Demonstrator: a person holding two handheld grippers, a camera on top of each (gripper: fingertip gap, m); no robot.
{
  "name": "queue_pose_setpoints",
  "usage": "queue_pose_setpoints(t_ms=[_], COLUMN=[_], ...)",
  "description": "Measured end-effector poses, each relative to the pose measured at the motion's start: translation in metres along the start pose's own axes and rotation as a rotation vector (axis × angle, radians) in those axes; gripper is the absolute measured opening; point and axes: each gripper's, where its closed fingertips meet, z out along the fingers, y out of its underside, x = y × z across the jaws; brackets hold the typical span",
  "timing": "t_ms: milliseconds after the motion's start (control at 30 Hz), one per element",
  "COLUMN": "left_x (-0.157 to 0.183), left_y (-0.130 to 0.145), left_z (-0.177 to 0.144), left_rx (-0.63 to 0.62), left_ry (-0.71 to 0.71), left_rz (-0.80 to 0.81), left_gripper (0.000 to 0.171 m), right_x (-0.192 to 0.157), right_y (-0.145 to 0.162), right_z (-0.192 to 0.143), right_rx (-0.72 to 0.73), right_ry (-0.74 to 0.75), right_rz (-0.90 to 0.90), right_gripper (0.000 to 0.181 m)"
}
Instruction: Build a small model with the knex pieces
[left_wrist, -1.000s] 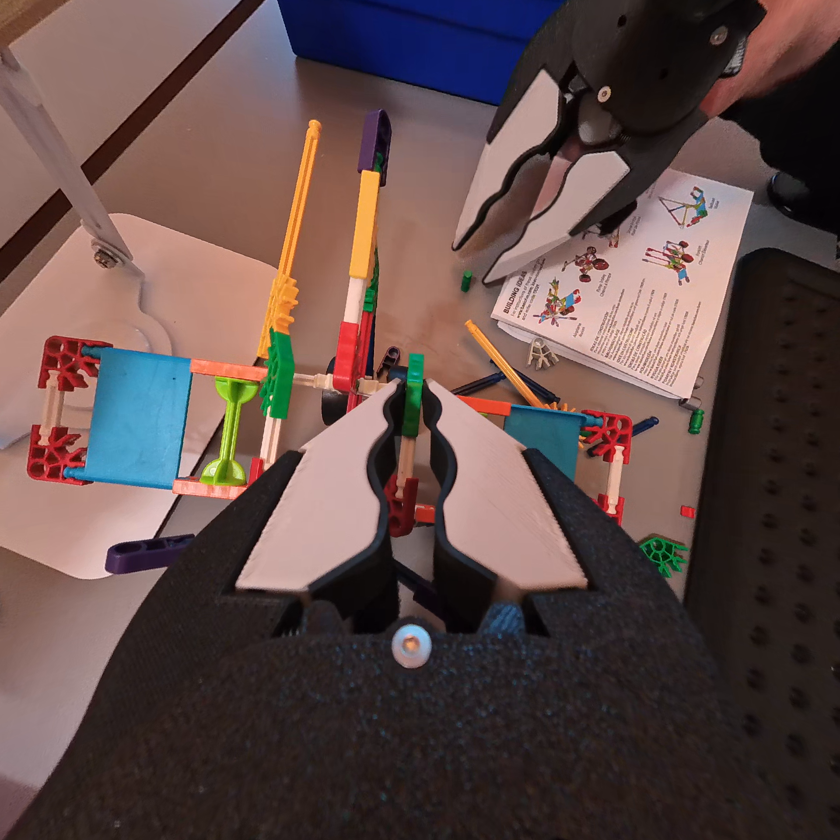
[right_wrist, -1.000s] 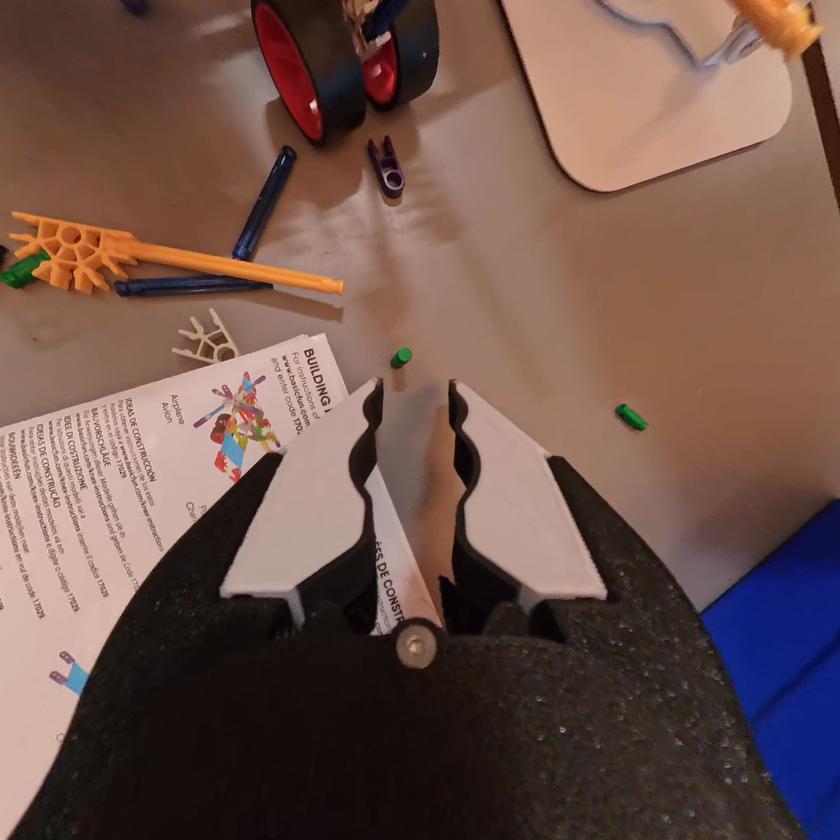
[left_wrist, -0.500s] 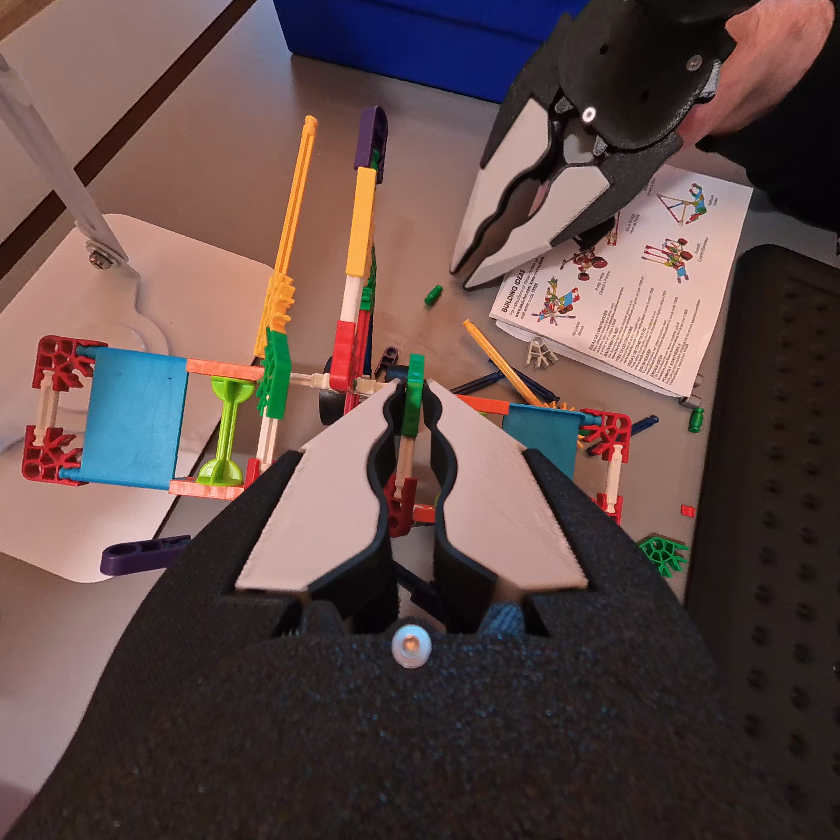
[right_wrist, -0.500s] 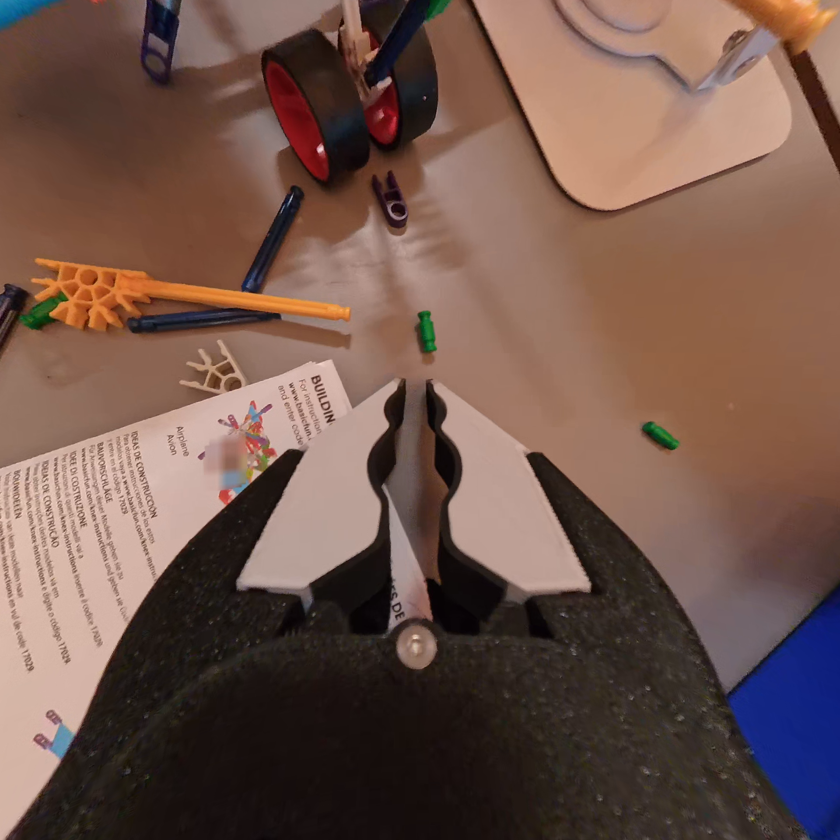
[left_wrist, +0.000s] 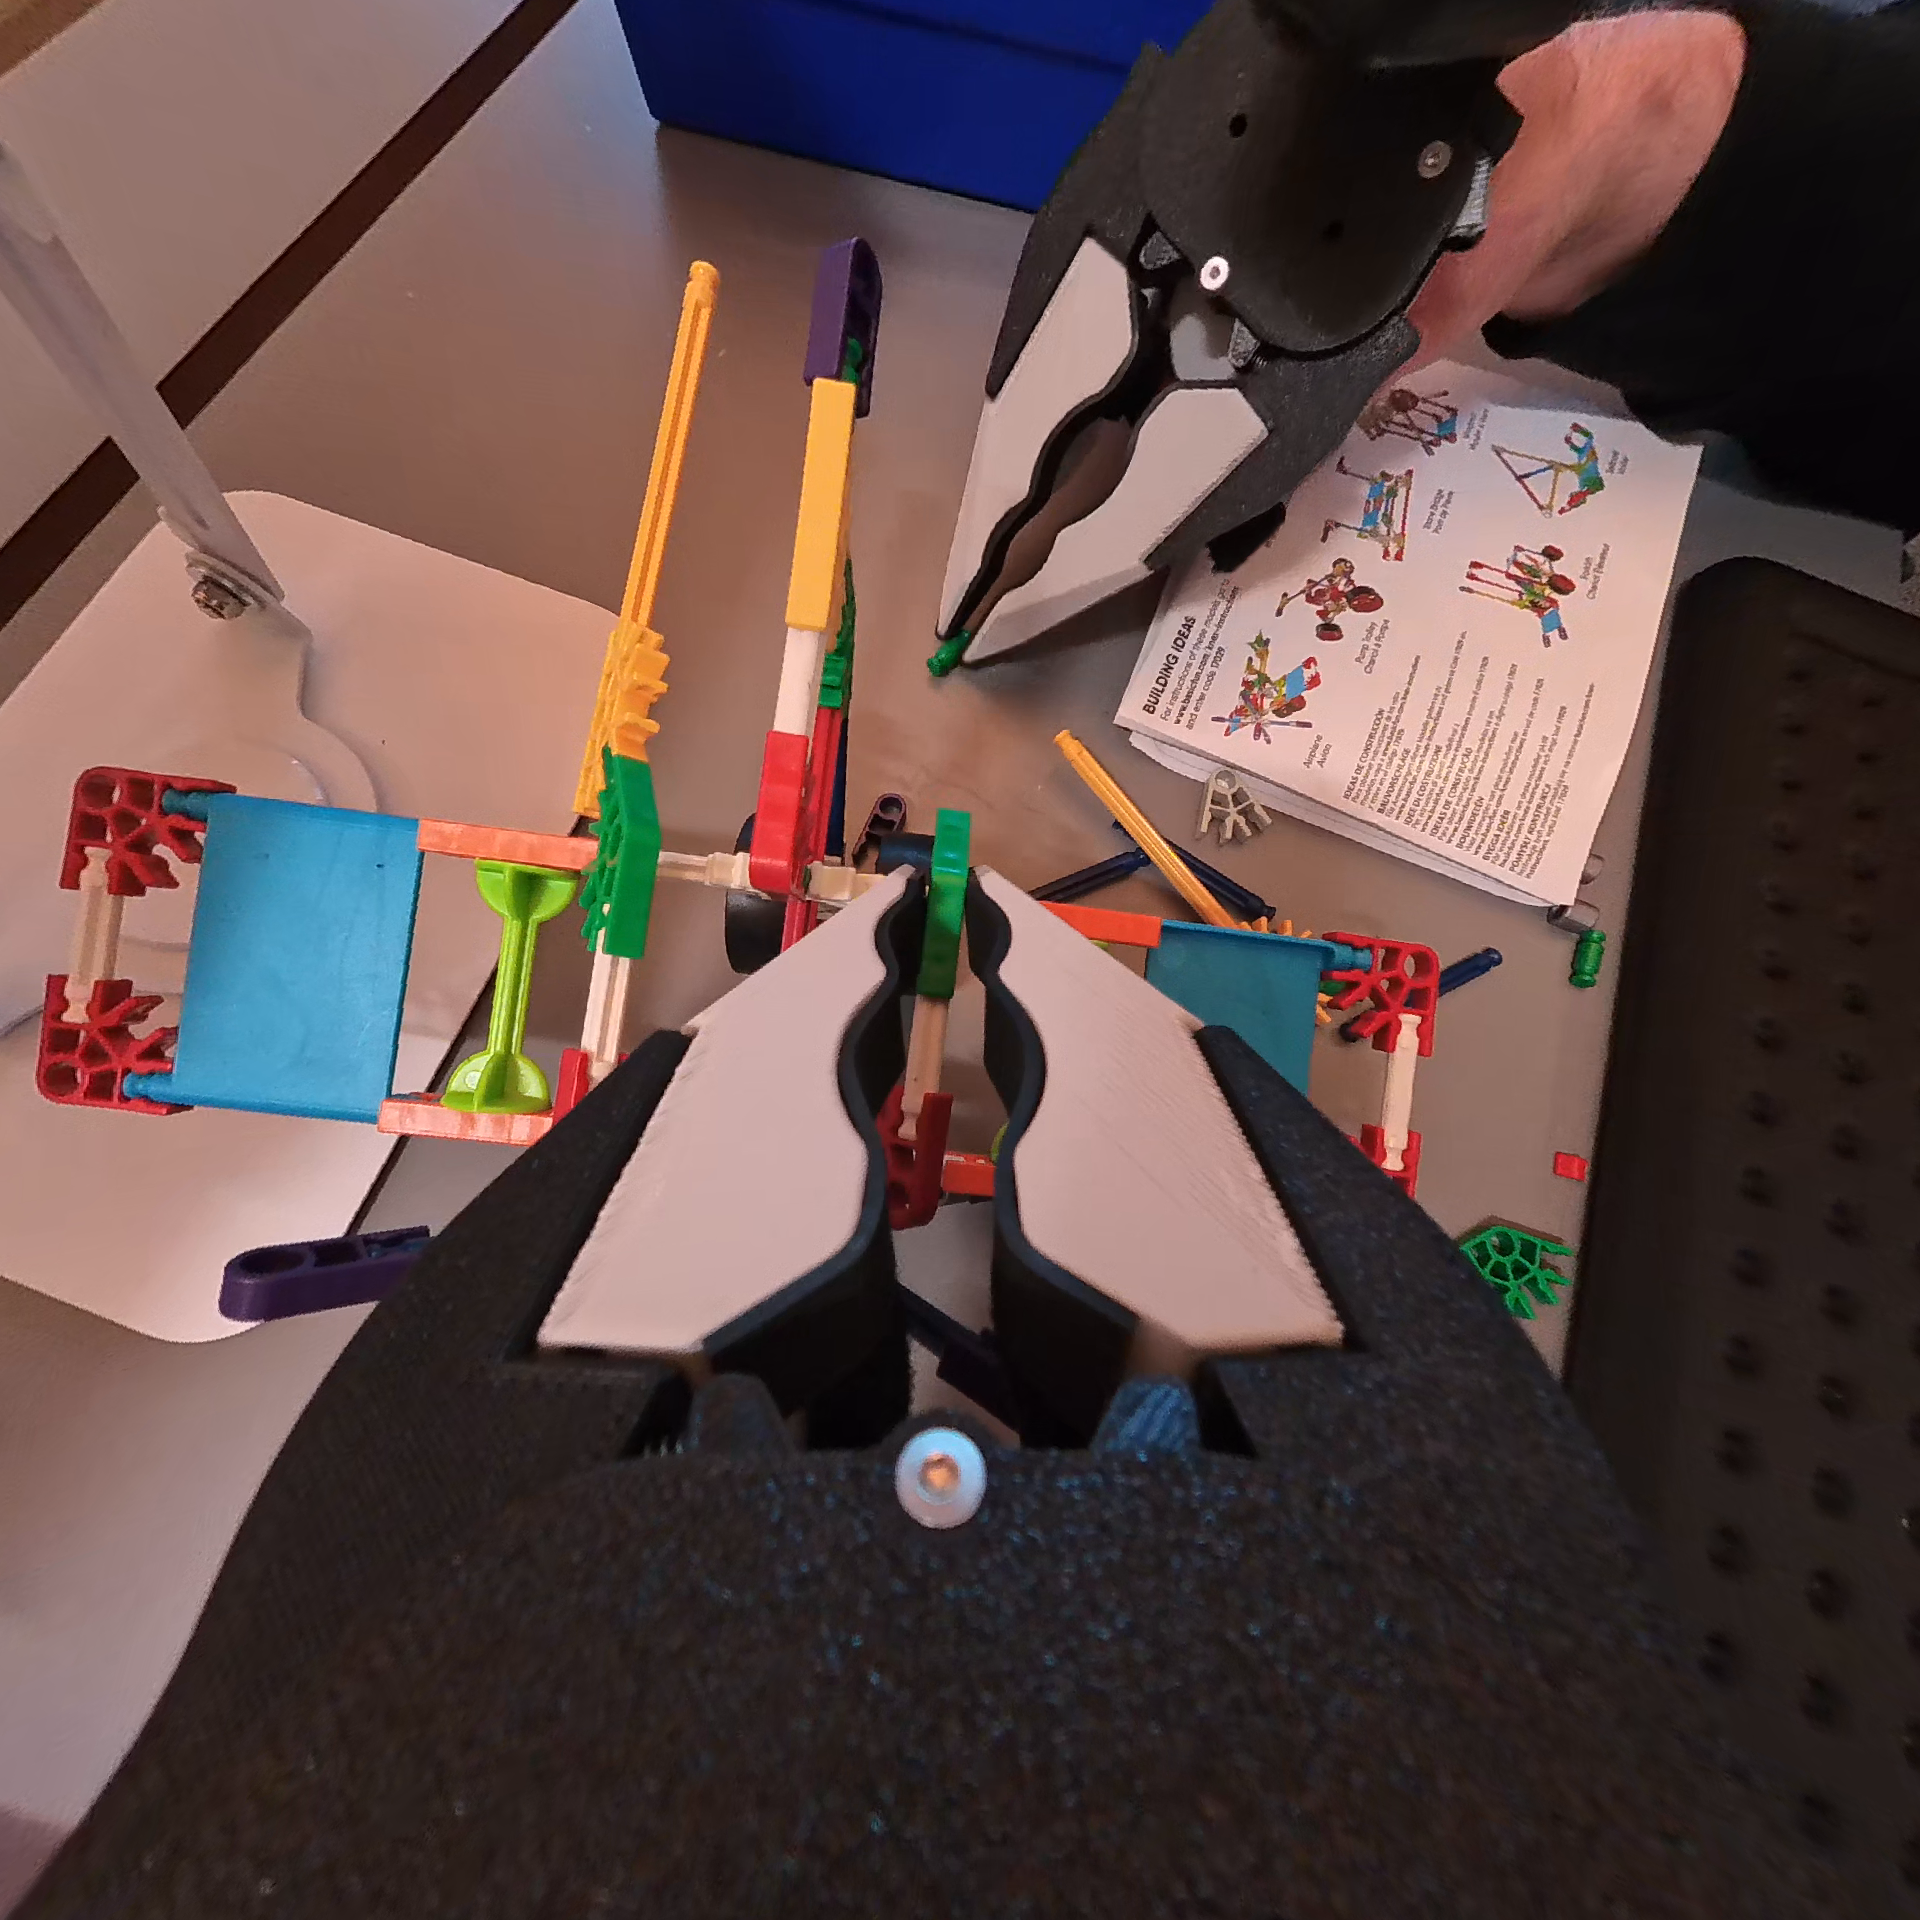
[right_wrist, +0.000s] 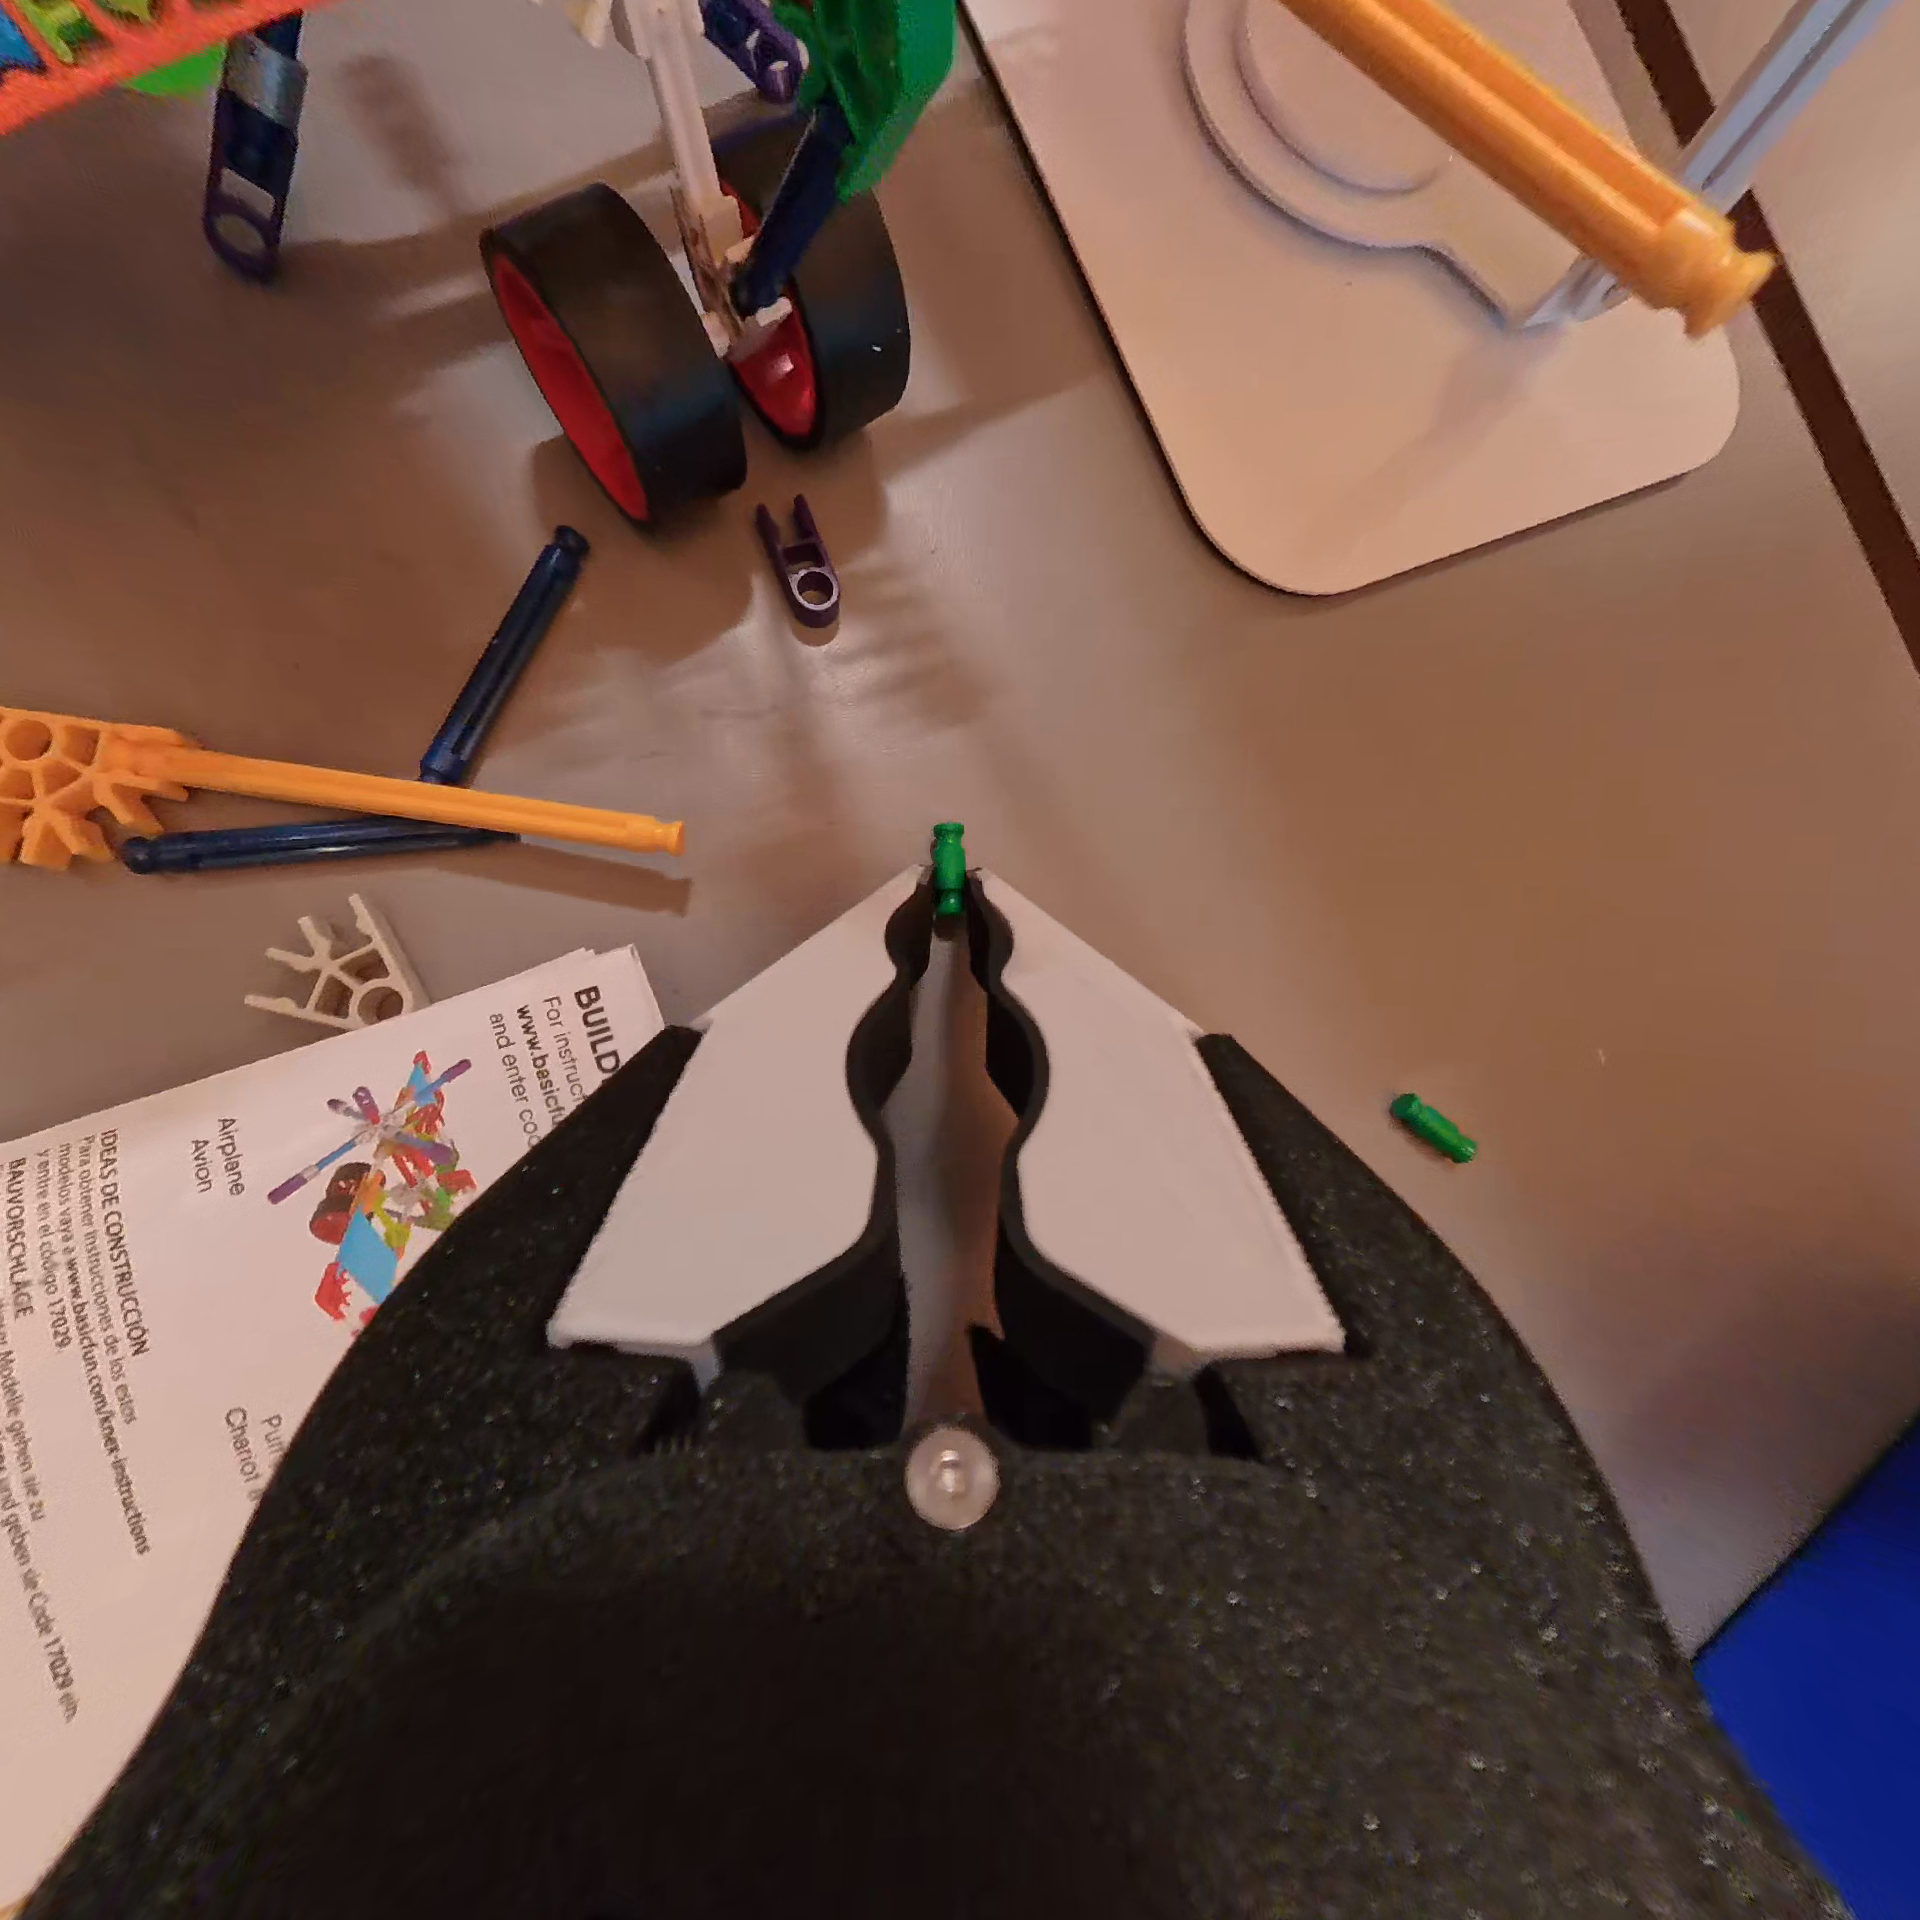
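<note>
My left gripper (left_wrist: 943, 883) is shut on a green connector (left_wrist: 948, 902) of a colourful rod-and-connector toy model (left_wrist: 520, 935) with blue panels, red corners, yellow rods and black wheels (right_wrist: 623, 353). My right gripper (right_wrist: 948, 881) is shut on a short green rod (right_wrist: 947, 854) at its fingertips, low over the grey table. In the left wrist view the right gripper (left_wrist: 956, 657) shows at the upper right with the green rod (left_wrist: 943, 659) in its tips, beside the model.
An instruction leaflet (left_wrist: 1434, 644) lies to the right, a black perforated mat (left_wrist: 1766, 1039) beyond it. Loose pieces lie about: a yellow rod (right_wrist: 416, 800), dark blue rods (right_wrist: 499, 665), a purple clip (right_wrist: 805, 566), a second green rod (right_wrist: 1434, 1127). A white stand base (right_wrist: 1403, 416) and blue bin (left_wrist: 883, 73) stand nearby. Left tips to right tips: about 15 cm.
My right gripper moved forward over the table and closed on the short green rod. My left gripper kept its hold on the model.
</note>
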Motion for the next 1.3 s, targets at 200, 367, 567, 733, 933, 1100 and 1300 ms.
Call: queue_pose_setpoints(t_ms=[200, 367, 567, 733, 933, 1100, 1300], left_x=[0.001, 0.005, 0.01, 0.008, 0.005, 0.006, 0.004], left_y=[-0.001, 0.0, 0.001, 0.001, -0.002, -0.001, -0.003], left_z=[0.002, 0.002, 0.003, 0.006, 0.008, 0.009, 0.009], left_rx=[0.006, 0.0, -0.004, -0.009, 0.004, 0.004, 0.011], left_ry=[0.01, 0.032, 0.038, 0.016, -0.006, 0.009, -0.025], left_rz=[0.013, 0.042, 0.086, 0.102, 0.136, 0.138, 0.177], left_gripper=[0.007, 0.008, 0.02, 0.017, 0.009, 0.009, 0.008], right_x=[-0.033, -0.056, -0.057, -0.058, -0.054, -0.054, -0.052], right_y=[-0.062, -0.102, -0.111, -0.114, -0.113, -0.112, -0.113], right_z=[-0.042, -0.044, -0.025, -0.025, -0.023, -0.023, -0.023], right_rx=[0.157, 0.118, 0.116, 0.166, 0.171, 0.175, 0.161], right_ry=[0.006, 0.007, -0.049, -0.103, -0.099, -0.11, -0.08], right_rz=[-0.176, -0.383, -0.381, -0.311, -0.277, -0.254, -0.26], right_gripper=[0.005, 0.005, 0.005, 0.005, 0.005, 0.004, 0.004])
